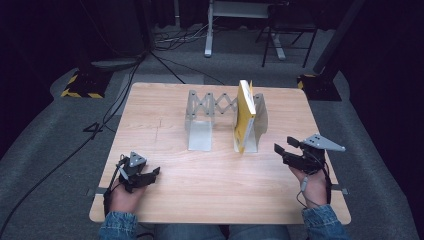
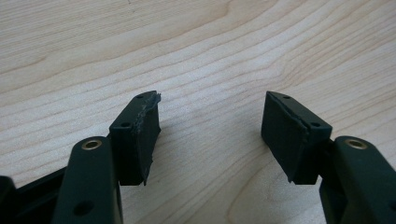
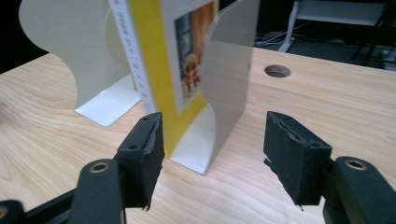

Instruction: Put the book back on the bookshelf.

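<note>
No wording can be read: the white spine strip of the upright yellow book [image 3: 154, 70] bears small print, too blurred to make out.

high view: surface [image 1: 170, 195] evenly lit from above, edges of frame near black, soft and low-res. both gripper views bright, sharp wood grain, faint shadows.
</note>
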The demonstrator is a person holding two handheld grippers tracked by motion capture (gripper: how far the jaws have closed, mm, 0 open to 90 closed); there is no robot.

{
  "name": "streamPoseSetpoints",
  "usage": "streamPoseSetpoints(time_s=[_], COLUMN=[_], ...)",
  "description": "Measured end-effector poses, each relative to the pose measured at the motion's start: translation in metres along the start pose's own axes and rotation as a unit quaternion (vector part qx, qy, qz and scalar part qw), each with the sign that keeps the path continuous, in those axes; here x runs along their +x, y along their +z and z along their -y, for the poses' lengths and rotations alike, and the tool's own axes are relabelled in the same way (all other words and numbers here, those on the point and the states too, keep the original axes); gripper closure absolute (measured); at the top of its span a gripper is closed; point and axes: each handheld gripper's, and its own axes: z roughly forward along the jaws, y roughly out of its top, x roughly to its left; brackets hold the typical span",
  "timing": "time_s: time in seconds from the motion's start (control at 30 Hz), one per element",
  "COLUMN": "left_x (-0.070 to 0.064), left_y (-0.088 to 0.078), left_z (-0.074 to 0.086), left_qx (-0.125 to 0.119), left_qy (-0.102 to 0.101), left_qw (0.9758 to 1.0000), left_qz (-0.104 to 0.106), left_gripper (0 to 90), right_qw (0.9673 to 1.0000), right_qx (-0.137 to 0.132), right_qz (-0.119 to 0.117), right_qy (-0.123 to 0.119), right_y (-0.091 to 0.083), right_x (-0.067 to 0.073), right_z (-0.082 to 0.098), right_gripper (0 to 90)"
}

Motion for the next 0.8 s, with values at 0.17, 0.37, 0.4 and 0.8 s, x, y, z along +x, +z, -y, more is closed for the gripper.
streamPoseSetpoints(time_s=[0.17, 0.37, 0.4, 0.8], left_x=[-0.001, -0.003, -0.003, -0.008], left_y=[0.001, 0.001, 0.001, 0.001], left_z=[-0.001, -0.001, -0.001, 0.000], left_qx=[0.003, 0.004, 0.005, 0.006], left_qy=[0.007, 0.009, 0.009, 0.017], left_qw=[0.9999, 0.9999, 0.9999, 0.9998], left_qz=[-0.009, -0.010, -0.011, -0.007], left_gripper=[37.7, 37.3, 37.2, 34.9], right_qw=[0.9999, 0.9990, 0.9988, 0.9976], right_qx=[0.010, 0.044, 0.048, 0.066], right_qz=[0.000, 0.008, 0.007, 0.015], right_qy=[-0.002, -0.005, -0.004, -0.013], right_y=[-0.011, -0.018, -0.018, -0.019], right_x=[-0.017, -0.036, -0.039, -0.054], right_z=[0.010, 0.025, 0.028, 0.072], right_gripper=[36.0, 36.4, 36.5, 38.3])
